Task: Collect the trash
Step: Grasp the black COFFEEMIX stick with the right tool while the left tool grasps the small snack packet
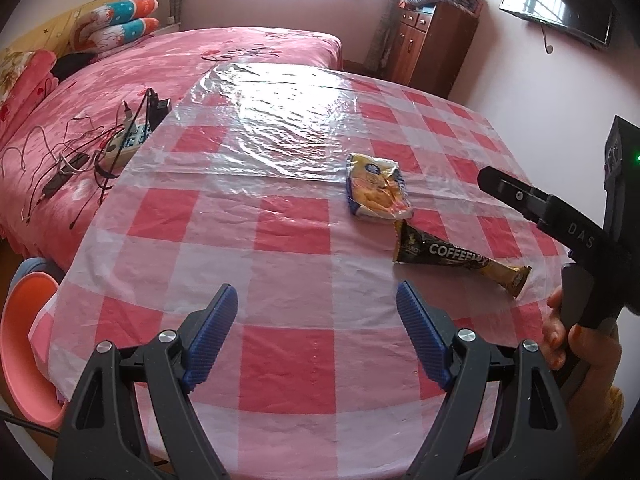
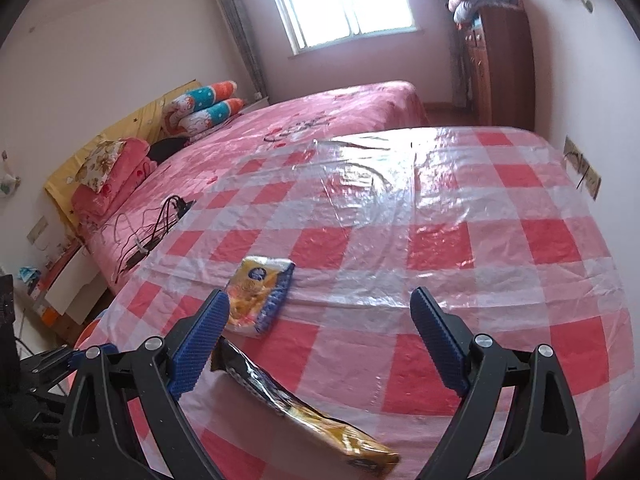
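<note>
**Closing in on the coffee sachet**

Both the left gripper (image 1: 316, 308) and right gripper (image 2: 320, 320) are spread wide, nothing grasped. The coffee sachet (image 2: 296, 404) lies near the table's (image 1: 280, 236) near edge, the snack packet (image 1: 376, 188) just beyond. The sachet's flat middle is best straddled by the right gripper, low.

Crumpled yellow-and-blue clear plastic snack wrapper (image 1: 378, 188) — lying flat on red-and-white checked bench (image 1: 280, 240). Long black-and-gold foil coffee sachet (image 1: 456, 258), torn open at black end, flat — just beside snack wrapper, black end nearest it.
</note>
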Motion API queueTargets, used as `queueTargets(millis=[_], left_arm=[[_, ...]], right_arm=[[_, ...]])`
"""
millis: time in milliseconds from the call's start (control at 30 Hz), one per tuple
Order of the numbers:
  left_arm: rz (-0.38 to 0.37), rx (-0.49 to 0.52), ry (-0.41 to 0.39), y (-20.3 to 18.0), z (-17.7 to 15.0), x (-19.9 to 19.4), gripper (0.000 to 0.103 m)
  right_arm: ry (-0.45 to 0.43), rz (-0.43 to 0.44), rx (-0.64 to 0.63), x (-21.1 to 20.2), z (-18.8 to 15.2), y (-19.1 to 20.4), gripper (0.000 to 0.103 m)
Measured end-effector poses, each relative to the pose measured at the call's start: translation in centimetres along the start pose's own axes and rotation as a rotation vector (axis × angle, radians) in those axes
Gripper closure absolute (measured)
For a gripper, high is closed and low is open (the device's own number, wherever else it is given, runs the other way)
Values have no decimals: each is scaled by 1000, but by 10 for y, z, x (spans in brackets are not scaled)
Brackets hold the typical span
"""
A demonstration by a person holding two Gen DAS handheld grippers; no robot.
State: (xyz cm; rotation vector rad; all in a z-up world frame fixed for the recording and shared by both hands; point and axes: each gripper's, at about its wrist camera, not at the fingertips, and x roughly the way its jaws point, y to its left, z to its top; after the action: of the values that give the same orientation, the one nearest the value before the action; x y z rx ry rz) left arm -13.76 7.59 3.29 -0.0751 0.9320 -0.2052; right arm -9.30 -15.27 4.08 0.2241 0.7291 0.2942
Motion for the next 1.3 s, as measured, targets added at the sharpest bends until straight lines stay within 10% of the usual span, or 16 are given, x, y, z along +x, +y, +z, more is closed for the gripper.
queueTargets(millis=[567,1300], left_arm=[[11,2,13,-4,4,9,21],[-59,-30,-4,-10,25,19,21]], right_arm=[[167,117,-166,16,-18,12,14],[208,57,-335,21,-31,39,79]])
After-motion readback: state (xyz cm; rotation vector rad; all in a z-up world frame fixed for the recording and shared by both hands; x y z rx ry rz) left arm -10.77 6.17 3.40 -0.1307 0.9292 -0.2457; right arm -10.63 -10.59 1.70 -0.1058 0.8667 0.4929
